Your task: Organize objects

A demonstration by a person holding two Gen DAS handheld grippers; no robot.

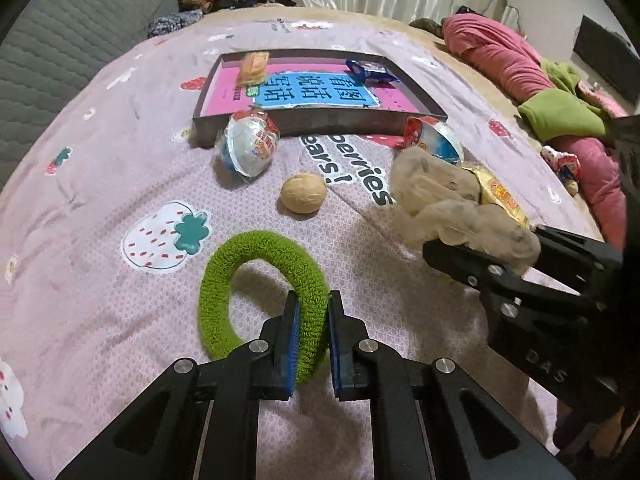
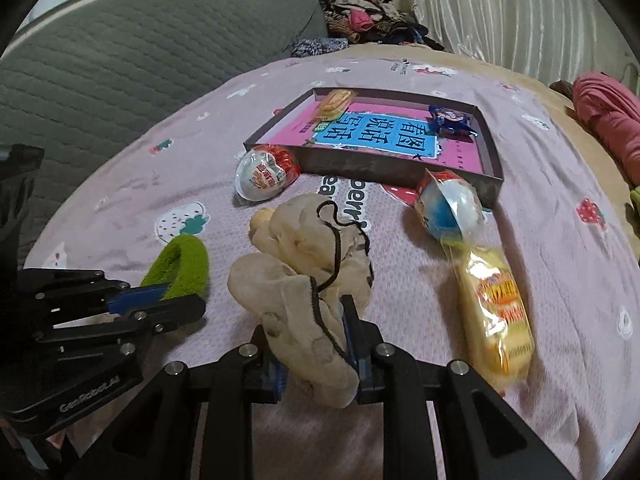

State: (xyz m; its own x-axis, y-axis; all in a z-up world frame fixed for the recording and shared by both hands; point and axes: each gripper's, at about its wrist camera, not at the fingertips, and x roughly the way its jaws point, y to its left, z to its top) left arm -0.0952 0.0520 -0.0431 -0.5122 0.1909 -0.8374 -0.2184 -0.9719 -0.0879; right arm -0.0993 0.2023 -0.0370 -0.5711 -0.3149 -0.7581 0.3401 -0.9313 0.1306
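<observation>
Left gripper [image 1: 313, 312]: jaws closed on the green ring [image 1: 262, 292], clamping its right side; the ring hangs over the bedsheet [image 1: 100, 184]. Right gripper [image 2: 316, 344]: jaws closed on the beige sock [image 2: 304, 280], which bunches up ahead of them. Beyond the ring, a walnut [image 1: 303, 193] lies on the sheet. Yellow snack pack [image 2: 494, 316] lies right of the sock. Farther out, 2 wrapped eggs: the red-white egg [image 1: 250, 142] touches the tray's [image 1: 320, 124] near wall, the blue egg [image 2: 450, 204] sits by its near right corner. The tray holds a pink book [image 1: 316, 90], a small bun pack [image 1: 253, 65] and a blue wrapper [image 1: 370, 70].
</observation>
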